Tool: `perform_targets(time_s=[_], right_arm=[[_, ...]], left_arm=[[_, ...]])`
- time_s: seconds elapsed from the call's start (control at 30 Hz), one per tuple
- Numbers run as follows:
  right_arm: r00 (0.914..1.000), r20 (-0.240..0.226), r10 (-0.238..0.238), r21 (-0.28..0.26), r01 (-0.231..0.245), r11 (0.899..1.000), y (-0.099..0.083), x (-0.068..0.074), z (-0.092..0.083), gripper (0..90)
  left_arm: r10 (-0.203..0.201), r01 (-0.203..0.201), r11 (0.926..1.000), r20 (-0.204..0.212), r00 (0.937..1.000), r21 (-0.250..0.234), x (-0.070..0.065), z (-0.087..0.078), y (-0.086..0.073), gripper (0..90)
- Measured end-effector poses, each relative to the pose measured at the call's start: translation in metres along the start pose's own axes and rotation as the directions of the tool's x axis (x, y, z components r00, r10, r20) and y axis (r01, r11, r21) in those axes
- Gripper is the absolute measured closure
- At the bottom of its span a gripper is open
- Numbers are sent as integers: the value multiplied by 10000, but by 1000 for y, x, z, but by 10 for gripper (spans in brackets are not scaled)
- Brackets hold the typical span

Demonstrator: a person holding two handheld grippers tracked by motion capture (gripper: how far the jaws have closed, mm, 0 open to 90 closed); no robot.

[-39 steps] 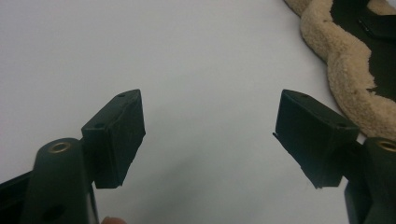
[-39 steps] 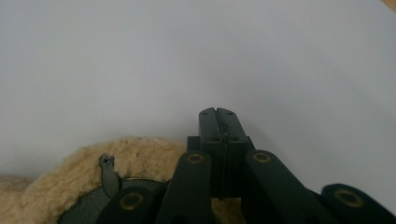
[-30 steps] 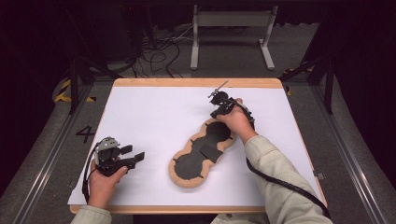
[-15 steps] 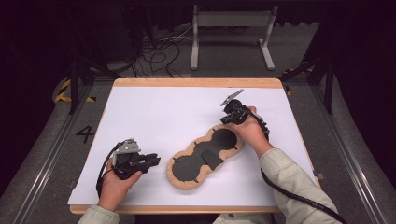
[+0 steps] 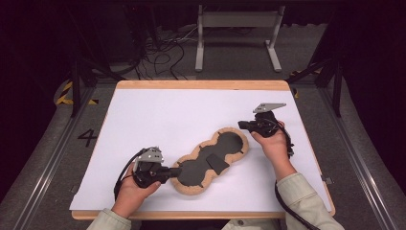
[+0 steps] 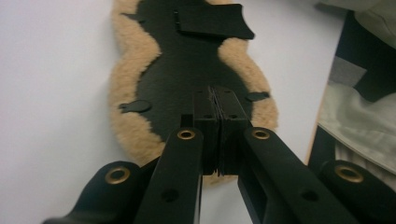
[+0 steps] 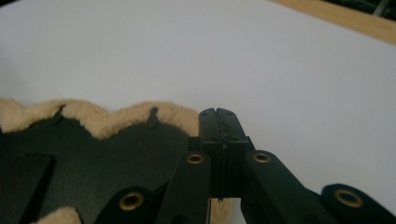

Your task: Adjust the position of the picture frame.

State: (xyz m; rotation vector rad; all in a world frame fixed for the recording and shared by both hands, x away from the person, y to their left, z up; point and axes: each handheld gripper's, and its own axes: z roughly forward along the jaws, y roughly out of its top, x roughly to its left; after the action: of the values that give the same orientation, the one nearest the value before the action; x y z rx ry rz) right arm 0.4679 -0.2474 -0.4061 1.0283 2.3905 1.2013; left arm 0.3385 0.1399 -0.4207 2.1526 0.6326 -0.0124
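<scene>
White table point(image 5: 158, 115) holds a fleece-edged pad point(image 5: 210, 160); both tools sit closed at its ends.

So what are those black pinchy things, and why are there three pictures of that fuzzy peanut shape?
A person sits at a table covered in white. Each hand holds a hand-held gripper, a tool with two black jaws that pinch. The left hand-held gripper and the right hand-held gripper are both pinched shut at opposite ends of the fuzzy pad, which is tan fleece around a black middle. One picture looks down from above. The other two come from small cameras riding on each gripper, so the pad looks close.
</scene>
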Motion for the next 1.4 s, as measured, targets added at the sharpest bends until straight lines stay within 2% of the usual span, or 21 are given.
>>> perform_targets(time_s=[0.03, 0.1, 0.23, 0.27, 0.33, 0.47, 0.6, 0.63, 0.7, 0.77, 0.83, 0.9, 0.93, 1.0, 1.07, 1.1, 1.17, 1.27, 1.33, 1.37, 1.4], right_arm=[[9998, 144, -135, 200, 132, 9997, -1, 0, -1, 900], [9999, 116, 14, -29, -14, 10000, -3, -3, -6, 900], [9999, 82, 106, -42, -106, 9999, -4, -4, -14, 900], [9999, 64, 143, -73, -143, 9999, -5, -4, -16, 900], [9996, 38, 271, -156, -271, 9995, -6, -6, -20, 900], [9984, -81, 566, -295, -569, 9979, -8, -9, -23, 900], [9985, -98, 541, -311, -544, 9980, -8, -7, -25, 900], [9985, -98, 541, -311, -544, 9980, -8, -7, -25, 900], [9978, -230, 620, -378, -628, 9973, -8, -7, -26, 900], [9965, -369, 755, -435, -771, 9961, -9, -7, -25, 900], [9955, -458, 828, -425, -847, 9955, -9, -6, -25, 900], [9953, -494, 828, -431, -850, 9954, -10, -6, -26, 900], [9953, -513, 827, -450, -850, 9954, -10, -6, -27, 900], [9946, -550, 875, -464, -901, 9949, -11, -6, -28, 900], [9939, -551, 952, -476, -979, 9941, -12, -6, -29, 900], [9941, -550, 940, -499, -967, 9941, -13, -7, -30, 900], [9939, -517, 973, -500, -999, 9937, -14, -7, -32, 900], [9937, -473, 1012, -524, -1037, 9932, -15, -8, -34, 900], [9933, -468, 1061, -513, -1085, 9928, -16, -8, -35, 900], [9933, -452, 1062, -534, -1086, 9927, -16, -8, -35, 900], [9932, -444, 1076, -515, -1099, 9926, -17, -9, -36, 900]], left_arm=[[2, -3, 10000, 107, 9999, 54, -2, 1, 0, 897], [209, -214, 9996, 298, 9993, 166, -5, 4, 2, 900], [488, -513, 9979, 607, 9970, 388, -12, 8, 6, 900], [990, -1036, 9933, 853, 9914, 515, -17, 9, 8, 900], [1207, -1289, 9894, 1155, 9859, 664, -22, 12, 11, 900], [1408, -1600, 9800, 1566, 9776, 1180, -27, 20, 12, 900], [1504, -1827, 9700, 1945, 9693, 1605, -30, 27, 13, 900], [1504, -1827, 9700, 1945, 9693, 1605, -30, 27, 13, 900], [1682, -2111, 9586, 2183, 9613, 1910, -31, 32, 12, 900], [1709, -2195, 9521, 2247, 9593, 2130, -33, 36, 11, 900], [1744, -2316, 9418, 2348, 9563, 2437, -33, 41, 11, 900], [1742, -2376, 9325, 2375, 9556, 2719, -33, 45, 10, 900], [1700, -2350, 9304, 2368, 9566, 2813, -33, 47, 10, 900], [1689, -2372, 9196, 2300, 9584, 3131, -32, 51, 9, 900], [1632, -2386, 9119, 2384, 9574, 3339, -30, 54, 9, 900], [1598, -2347, 9096, 2326, 9594, 3430, -30, 55, 8, 900], [1527, -2298, 9062, 2323, 9606, 3548, -28, 57, 9, 900], [1422, -2292, 9008, 2482, 9582, 3688, -28, 57, 10, 900], [1438, -2274, 8998, 2391, 9603, 3724, -28, 57, 10, 900], [1602, -2383, 9001, 2315, 9595, 3647, -28, 58, 11, 900], [1572, -2357, 9020, 2335, 9596, 3617, -26, 58, 11, 900]])
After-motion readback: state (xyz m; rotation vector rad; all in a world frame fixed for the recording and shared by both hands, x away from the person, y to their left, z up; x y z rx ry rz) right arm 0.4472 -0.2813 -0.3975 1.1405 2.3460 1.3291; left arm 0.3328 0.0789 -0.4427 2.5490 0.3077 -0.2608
